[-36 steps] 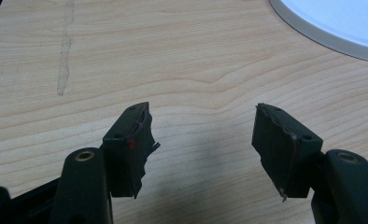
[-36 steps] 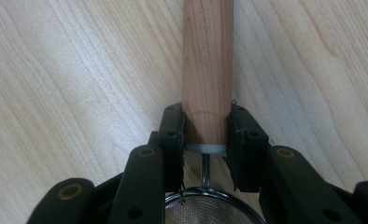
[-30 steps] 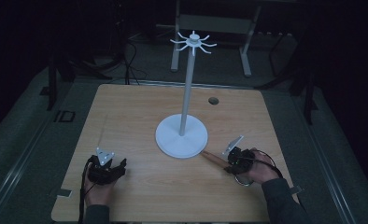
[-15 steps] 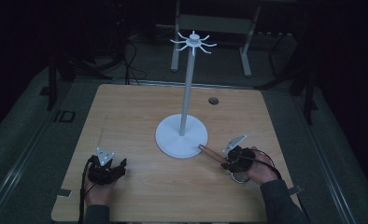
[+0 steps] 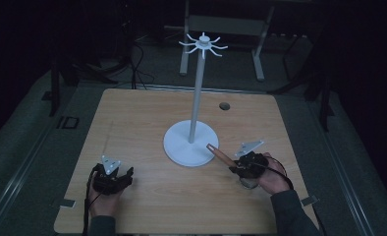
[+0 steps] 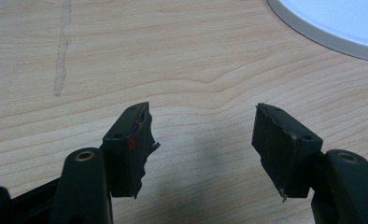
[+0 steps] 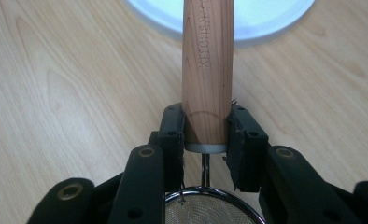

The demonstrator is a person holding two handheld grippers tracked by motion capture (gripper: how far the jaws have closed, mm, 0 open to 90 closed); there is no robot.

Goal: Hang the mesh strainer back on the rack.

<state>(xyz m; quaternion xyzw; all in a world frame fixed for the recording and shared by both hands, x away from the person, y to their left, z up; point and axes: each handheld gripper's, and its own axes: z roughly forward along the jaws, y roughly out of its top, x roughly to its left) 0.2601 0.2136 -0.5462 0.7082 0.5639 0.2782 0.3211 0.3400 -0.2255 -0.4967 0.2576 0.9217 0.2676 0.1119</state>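
Observation:
A small strainer with a wooden handle [image 7: 207,70] and a metal mesh bowl [image 7: 208,207] is held by my right gripper [image 7: 206,135], whose jaws are shut on the handle's lower end. In the high view the handle [image 5: 220,155] points up and left toward the white stand's round base [image 5: 189,142], with the right gripper [image 5: 248,164] at the table's front right. The stand's pole [image 5: 197,96] carries a ring of hooks [image 5: 203,44] at its top. My left gripper [image 5: 114,178] rests at the front left; its jaws [image 6: 203,140] stand open over bare wood.
The wooden table [image 5: 142,118] has a small dark hole [image 5: 224,106] at its back right. The stand's base edge [image 6: 331,28] lies ahead and right of the left gripper. Dark floor, cables and a metal frame [image 5: 221,24] lie beyond the table.
The right gripper has lifted and swung the strainer's handle up and left, toward the stand's base. The left gripper has stayed put.

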